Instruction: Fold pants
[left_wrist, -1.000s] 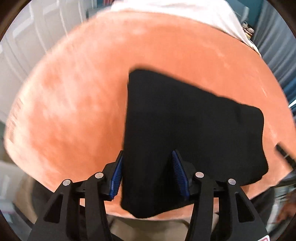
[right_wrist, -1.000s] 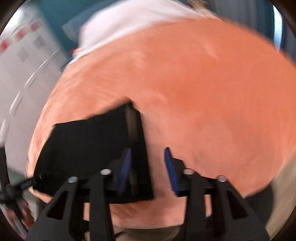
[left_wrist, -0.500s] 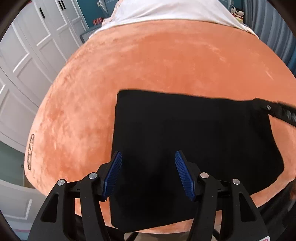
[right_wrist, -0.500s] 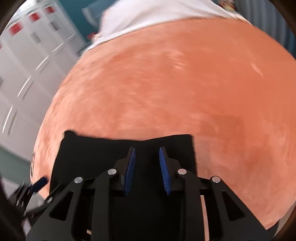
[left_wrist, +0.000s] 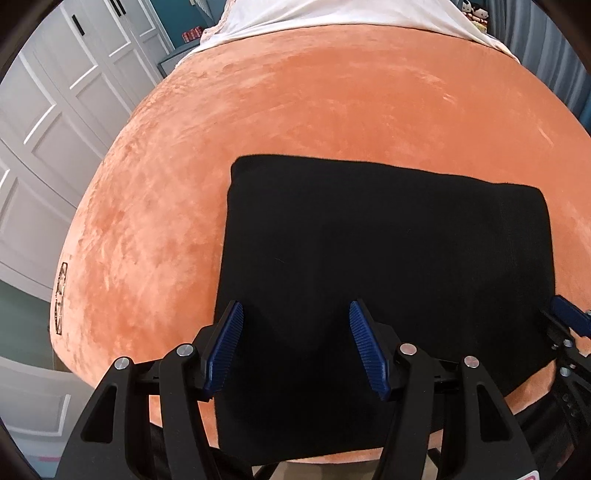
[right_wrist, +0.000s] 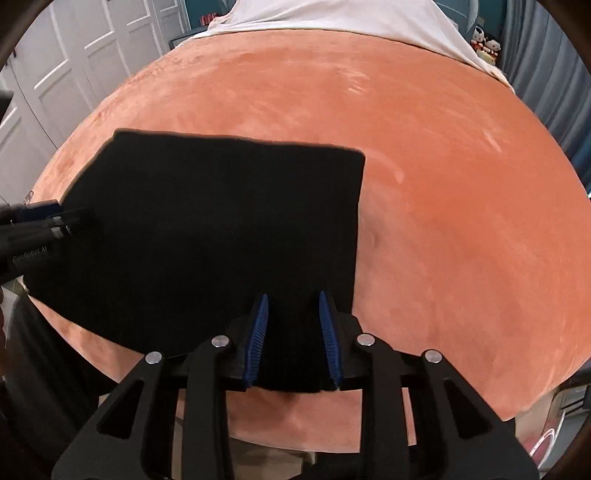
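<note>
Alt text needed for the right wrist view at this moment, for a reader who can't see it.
Folded black pants lie flat on an orange velvet bedspread. The right gripper sits at their near right corner, blue-padded fingers partly closed around bunched fabric. The left gripper enters from the left edge; white wardrobe doors stand behind.

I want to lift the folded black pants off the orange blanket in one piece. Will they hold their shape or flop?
The pants are probably floppy: soft fabric lying flat on the blanket, bunched between the right gripper pads. Lifted at one edge, the layers would likely sag open. They look light; the plush blanket may drag on them.
</note>
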